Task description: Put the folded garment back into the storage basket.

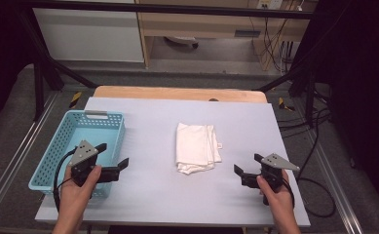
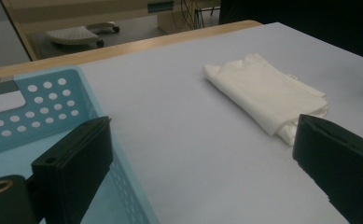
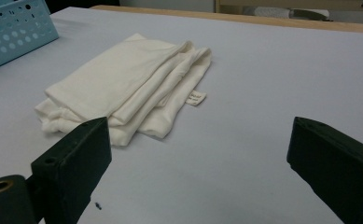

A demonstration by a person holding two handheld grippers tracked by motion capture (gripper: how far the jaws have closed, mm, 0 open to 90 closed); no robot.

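Observation:
A folded white cloth (image 1: 197,147) lies in the middle of the pale table cover (image 1: 177,195), with a small label at its right edge. A light blue perforated basket (image 1: 60,146) stands at the table's left side. My left gripper (image 1: 112,155) hovers at the basket's near right corner, open, nothing between its jaws. In the left gripper view the cloth (image 2: 268,95) lies ahead to the right and the basket (image 2: 39,112) to the left. My right gripper (image 1: 248,164) is open at the near right, empty, pointing toward the cloth (image 3: 128,86).
A wooden table edge (image 1: 177,92) runs along the far side. Black frame poles and cables (image 1: 304,126) stand beside the table on the right. The basket's corner (image 3: 11,28) shows at the far left in the right gripper view.

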